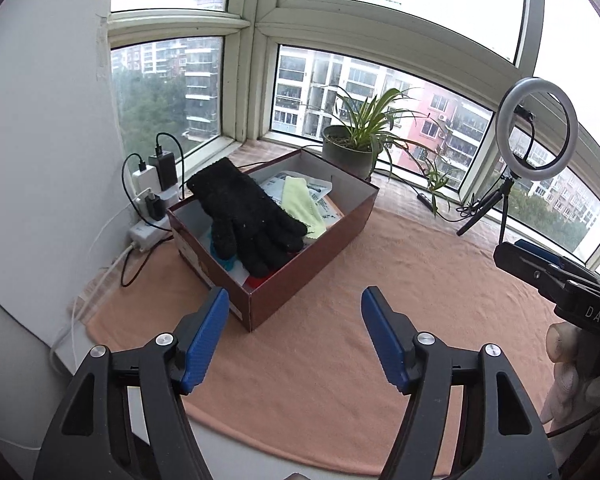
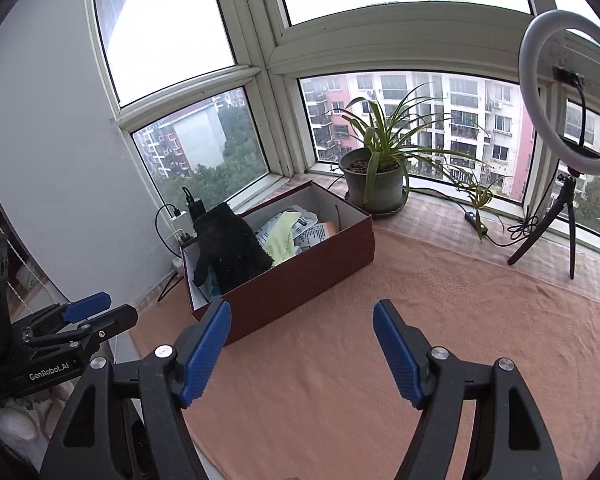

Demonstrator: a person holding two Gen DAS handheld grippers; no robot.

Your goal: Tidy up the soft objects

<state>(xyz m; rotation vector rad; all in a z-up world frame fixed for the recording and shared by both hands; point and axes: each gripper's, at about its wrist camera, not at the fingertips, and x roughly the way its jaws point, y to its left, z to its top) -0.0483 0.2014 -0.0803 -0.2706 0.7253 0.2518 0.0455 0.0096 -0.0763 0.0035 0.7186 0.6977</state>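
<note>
A brown cardboard box (image 1: 312, 264) (image 2: 300, 276) stands open on a peach cloth. A black knitted glove (image 1: 246, 212) (image 2: 228, 244) lies draped over its left rim, fingers inside. A pale green cloth (image 1: 300, 204) (image 2: 282, 240) lies in the box on printed papers, with teal and red items under the glove. My left gripper (image 1: 294, 304) is open and empty, just in front of the box corner. My right gripper (image 2: 302, 316) is open and empty, in front of the box's long side. Each gripper shows at the edge of the other's view.
The peach cloth (image 1: 380, 320) (image 2: 420, 300) covers the windowsill table. A potted plant (image 1: 352, 148) (image 2: 374, 184) stands behind the box. A ring light on a tripod (image 1: 532, 136) (image 2: 572, 120) stands at the right. A power strip with chargers (image 1: 156, 200) sits left of the box.
</note>
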